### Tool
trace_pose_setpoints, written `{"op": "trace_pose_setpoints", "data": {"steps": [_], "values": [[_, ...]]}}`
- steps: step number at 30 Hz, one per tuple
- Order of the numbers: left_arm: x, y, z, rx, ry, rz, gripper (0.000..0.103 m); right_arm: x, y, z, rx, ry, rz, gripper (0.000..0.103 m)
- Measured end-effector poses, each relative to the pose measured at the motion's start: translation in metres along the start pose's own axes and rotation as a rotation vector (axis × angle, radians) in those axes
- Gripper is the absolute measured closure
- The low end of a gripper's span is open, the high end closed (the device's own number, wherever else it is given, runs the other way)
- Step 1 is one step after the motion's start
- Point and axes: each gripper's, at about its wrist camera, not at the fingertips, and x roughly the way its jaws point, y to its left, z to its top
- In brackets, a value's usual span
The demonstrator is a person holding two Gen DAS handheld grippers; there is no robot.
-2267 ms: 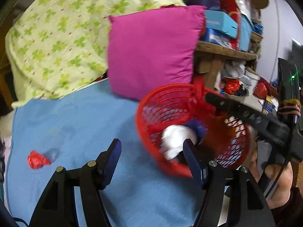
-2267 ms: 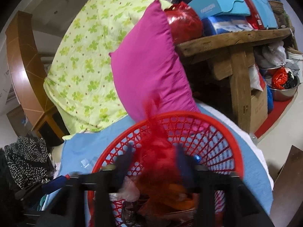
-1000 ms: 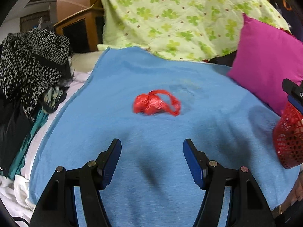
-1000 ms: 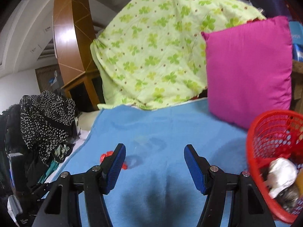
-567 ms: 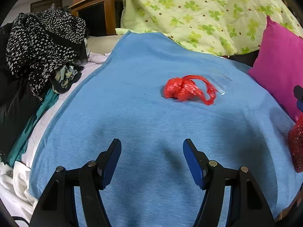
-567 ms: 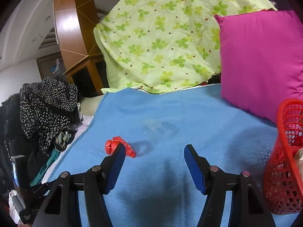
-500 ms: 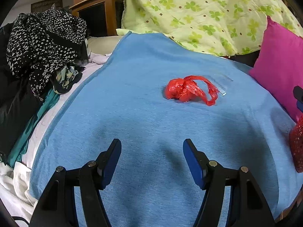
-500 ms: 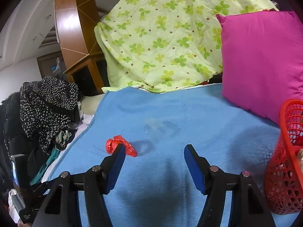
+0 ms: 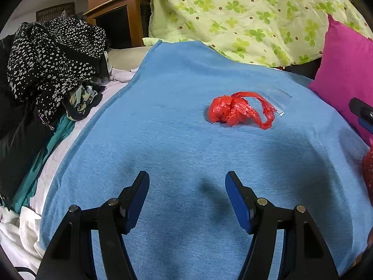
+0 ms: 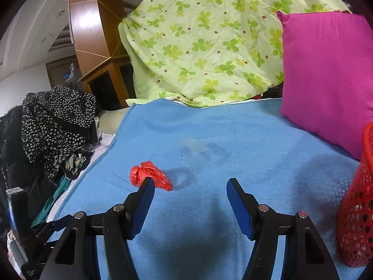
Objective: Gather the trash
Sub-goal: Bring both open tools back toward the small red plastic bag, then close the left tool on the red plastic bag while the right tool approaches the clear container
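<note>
**On the blue blanket: one red bag left to reach**

On the blue blanket (image 9: 163, 140), ahead of you and a little to the right in the left wrist view, lies a crumpled red plastic bag (image 9: 235, 112) with a loose loop trailing off its right side. Just beyond it, touching or nearly so, sits a flat piece of clear plastic packaging (image 9: 278, 102), hard to make out against the fabric.

Your left gripper (image 9: 187, 196) hangs above the blanket with its blue pads spread wide and nothing between them. Your right gripper (image 10: 190, 198) is likewise spread and empty; from its camera the bag (image 10: 149, 175) shows just past the left fingertip. The red mesh basket (image 10: 356, 210) stands at the right edge, near the magenta pillow (image 10: 326, 81).

You look to be in the approach step: neither tool has reached the bag. The left gripper seems better lined up. Bring it forward and slightly right until the bunched body of the bag sits between the pads, then close on that bulk, not on the thin loop, which would likely slip or stretch. Keep the tips low enough to catch the plastic yet clear of the blanket's pile. The clear packaging probably wants a separate pick afterwards.
</note>
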Motion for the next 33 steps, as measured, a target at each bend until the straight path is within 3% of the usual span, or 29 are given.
{"op": "trace_pose_setpoints", "data": {"steps": [7,12,20,25,33], "values": [[0.006,0.006,0.003,0.008,-0.002,0.020,0.034,0.031,-0.011,0.013,0.012,0.000,-0.024,0.034],[0.016,0.008,0.007,0.014,0.008,0.029,0.034,0.061,-0.039,0.022,0.108,0.044,-0.024,0.034],[0.031,0.008,0.025,0.039,0.016,0.012,0.034,0.112,-0.074,0.026,0.324,0.143,0.120,0.034],[0.039,0.000,0.051,0.068,-0.003,-0.049,0.034,0.138,-0.078,0.029,0.389,0.160,0.177,0.034],[0.060,-0.030,0.084,0.138,-0.005,-0.186,0.034,0.172,-0.072,0.036,0.290,0.181,0.180,0.024]]}}
